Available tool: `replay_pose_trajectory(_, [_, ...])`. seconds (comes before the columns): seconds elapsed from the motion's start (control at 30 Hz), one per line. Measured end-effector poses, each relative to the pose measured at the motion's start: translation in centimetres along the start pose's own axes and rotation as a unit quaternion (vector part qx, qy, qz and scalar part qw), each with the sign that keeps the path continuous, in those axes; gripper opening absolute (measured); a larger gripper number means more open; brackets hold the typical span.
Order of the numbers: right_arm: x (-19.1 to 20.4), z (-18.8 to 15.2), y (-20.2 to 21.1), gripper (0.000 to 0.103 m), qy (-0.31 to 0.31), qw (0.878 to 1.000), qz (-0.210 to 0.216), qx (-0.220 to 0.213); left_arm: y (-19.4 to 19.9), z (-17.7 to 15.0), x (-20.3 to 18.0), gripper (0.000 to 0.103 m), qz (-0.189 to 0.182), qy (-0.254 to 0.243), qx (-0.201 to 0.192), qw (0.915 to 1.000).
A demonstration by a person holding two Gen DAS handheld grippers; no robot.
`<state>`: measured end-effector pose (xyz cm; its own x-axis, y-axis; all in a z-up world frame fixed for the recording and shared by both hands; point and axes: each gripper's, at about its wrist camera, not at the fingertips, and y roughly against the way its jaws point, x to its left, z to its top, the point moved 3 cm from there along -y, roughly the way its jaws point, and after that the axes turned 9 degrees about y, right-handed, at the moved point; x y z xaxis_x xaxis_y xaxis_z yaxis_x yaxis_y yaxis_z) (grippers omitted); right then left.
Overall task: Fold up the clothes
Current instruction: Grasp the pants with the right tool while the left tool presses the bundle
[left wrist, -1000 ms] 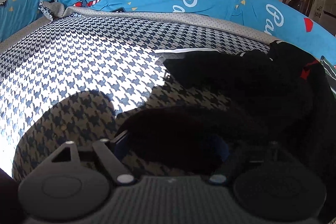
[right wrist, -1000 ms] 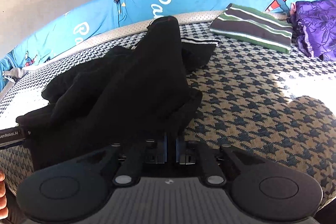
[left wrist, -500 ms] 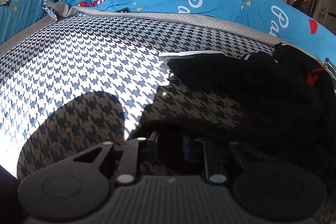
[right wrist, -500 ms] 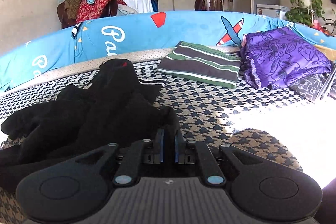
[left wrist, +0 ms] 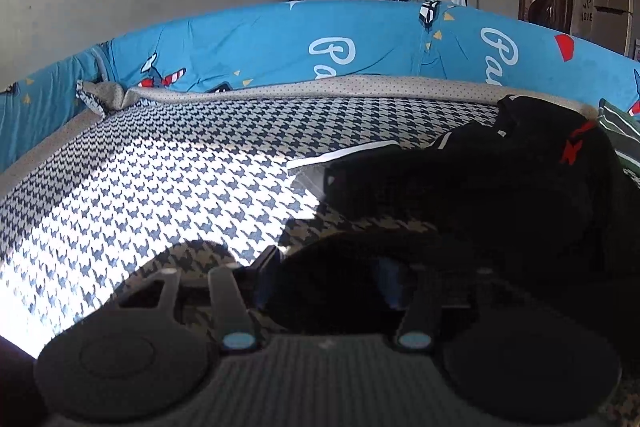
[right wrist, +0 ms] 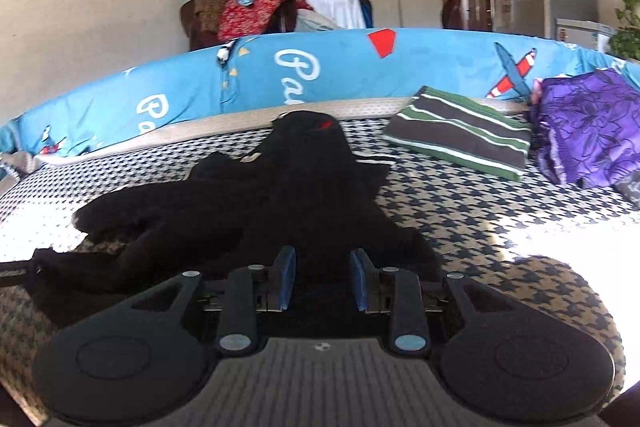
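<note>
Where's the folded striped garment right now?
In the right wrist view, the striped garment lies far right on the houndstooth bed cover, between the black garment and purple fabric.

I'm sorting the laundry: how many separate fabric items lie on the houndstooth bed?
3: a crumpled black garment in the middle, a folded green-striped cloth far right of it, a purple floral fabric at the right edge. More may be hidden.

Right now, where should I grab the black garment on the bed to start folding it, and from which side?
Take the black garment by its near hem, coming in low from the front. That edge lies bunched just ahead of the right gripper, whose jaws have just been opening with cloth between them but not pinched. The far end with the red mark is piled up, harder to pinch cleanly.
</note>
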<state>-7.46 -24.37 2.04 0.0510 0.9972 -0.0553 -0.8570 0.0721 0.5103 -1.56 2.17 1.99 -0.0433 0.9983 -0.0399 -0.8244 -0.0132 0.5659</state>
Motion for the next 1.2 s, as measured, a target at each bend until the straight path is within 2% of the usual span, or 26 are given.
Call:
replay_pose_trajectory(0.1, [1.8,-0.3,-0.1,0.034,0.031,0.998,0.049,0.006,0.7,0.1,-0.8,0.056,-0.004,-0.032,-0.020,0.9993])
replay_pose_trajectory(0.17, [3.1,-0.8,-0.2,0.038,0.057,0.995,0.081,0.014,0.5,0.1,-1.0,0.062,-0.009,-0.034,-0.014,0.9993])
replay_pose_trajectory(0.3, [6.4,-2.0,0.1,0.049,0.130,0.982,0.135,0.021,-0.4,0.1,-0.6,0.063,-0.019,-0.006,0.010,0.9997])
replay_pose_trajectory(0.33, [7.1,-2.3,0.2,0.055,0.148,0.978,0.146,0.021,-0.6,0.2,-0.6,0.063,-0.021,0.000,0.014,0.9997])
replay_pose_trajectory(0.37, [7.8,-2.6,0.2,0.061,0.161,0.974,0.155,0.021,-0.8,0.2,-0.5,0.065,-0.023,0.005,0.017,0.9996])
replay_pose_trajectory(0.47, [9.7,-3.6,0.2,0.067,0.198,0.965,0.168,0.024,-1.6,0.5,-0.1,0.067,-0.023,0.018,0.025,0.9993])
replay_pose_trajectory(0.53, [10.8,-4.3,-0.1,0.067,0.221,0.960,0.170,0.026,-2.1,0.7,0.0,0.067,-0.025,0.028,0.030,0.9989])
replay_pose_trajectory(0.7, [12.6,-5.3,-1.0,0.066,0.271,0.954,0.130,0.008,-3.2,1.1,0.9,0.069,-0.032,0.070,0.049,0.9958])
replay_pose_trajectory(0.73, [12.6,-5.3,-1.2,0.059,0.268,0.955,0.127,0.006,-3.3,1.2,1.1,0.071,-0.035,0.080,0.053,0.9948])
replay_pose_trajectory(0.77, [12.5,-5.2,-1.3,0.043,0.263,0.957,0.124,0.005,-3.3,1.2,1.4,0.072,-0.039,0.091,0.057,0.9934])
replay_pose_trajectory(0.8, [12.3,-5.0,-1.6,0.034,0.254,0.960,0.120,0.009,-3.4,1.2,1.6,0.073,-0.043,0.100,0.061,0.9922])
replay_pose_trajectory(0.83, [12.0,-4.8,-1.8,0.017,0.245,0.962,0.116,0.012,-3.3,1.2,1.7,0.074,-0.047,0.105,0.064,0.9913])
replay_pose_trajectory(0.87, [11.7,-4.6,-2.0,0.007,0.234,0.966,0.113,0.015,-3.3,1.2,1.8,0.076,-0.051,0.110,0.067,0.9904])
replay_pose_trajectory(0.93, [10.3,-3.8,-2.1,0.007,0.177,0.976,0.126,0.018,-3.0,1.3,2.0,0.080,-0.060,0.120,0.067,0.9888])
replay_pose_trajectory(1.0, [8.0,-3.0,-2.8,0.007,0.074,0.983,0.164,0.045,-2.9,1.3,2.2,0.083,-0.068,0.131,0.069,0.9867])
replay_pose_trajectory(1.07, [5.6,-2.5,-3.8,0.006,-0.041,0.975,0.201,0.082,-2.9,1.3,2.4,0.085,-0.077,0.143,0.076,0.9838])
replay_pose_trajectory(1.13, [2.9,-2.8,-5.0,0.006,-0.162,0.953,0.230,0.115,-3.1,1.0,2.4,0.085,-0.080,0.150,0.086,0.9817])
replay_pose_trajectory(1.2, [1.3,-3.0,-5.4,0.006,-0.223,0.936,0.243,0.123,-3.2,0.9,2.3,0.085,-0.081,0.151,0.092,0.9809])
